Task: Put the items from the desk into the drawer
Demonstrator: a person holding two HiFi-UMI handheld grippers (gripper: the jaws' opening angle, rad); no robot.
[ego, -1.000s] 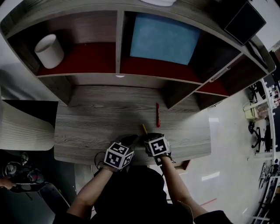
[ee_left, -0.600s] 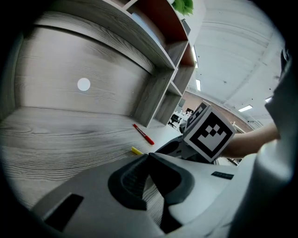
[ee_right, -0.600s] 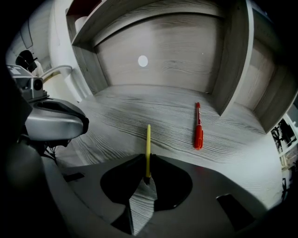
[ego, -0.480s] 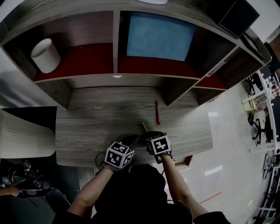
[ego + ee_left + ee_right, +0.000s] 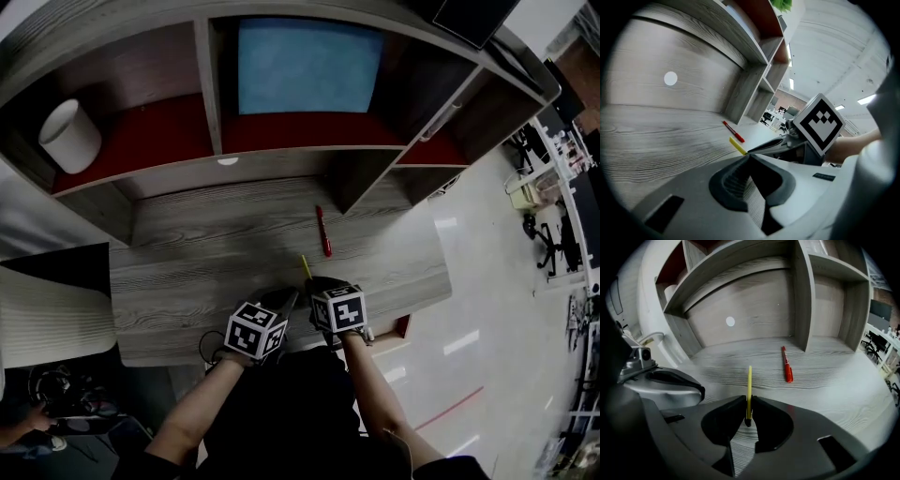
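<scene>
A yellow pen [image 5: 749, 390] sticks forward from my right gripper [image 5: 748, 411], whose jaws have just been closing and now pinch its near end. In the head view the yellow pen [image 5: 305, 266] points away from the right gripper [image 5: 314, 283] at the front middle of the wooden desk [image 5: 187, 272]. Farther back on the desk lies a red pen [image 5: 322, 232], also visible as the red pen [image 5: 786, 364] right of the yellow one. My left gripper [image 5: 749, 158] is shut on nothing, just left of the right one, near the desk's front edge [image 5: 284, 300].
Open shelves rise behind the desk, holding a white cylinder [image 5: 67, 136] on the left and a blue panel [image 5: 305, 66] in the middle. A white chair [image 5: 47, 314] stands left of the desk. Shiny floor and office furniture lie to the right.
The head view has swung, so the shelves and desk sit further left. Both grippers keep their place at the desk's front edge, and the right one's marker cube has rolled a little.
</scene>
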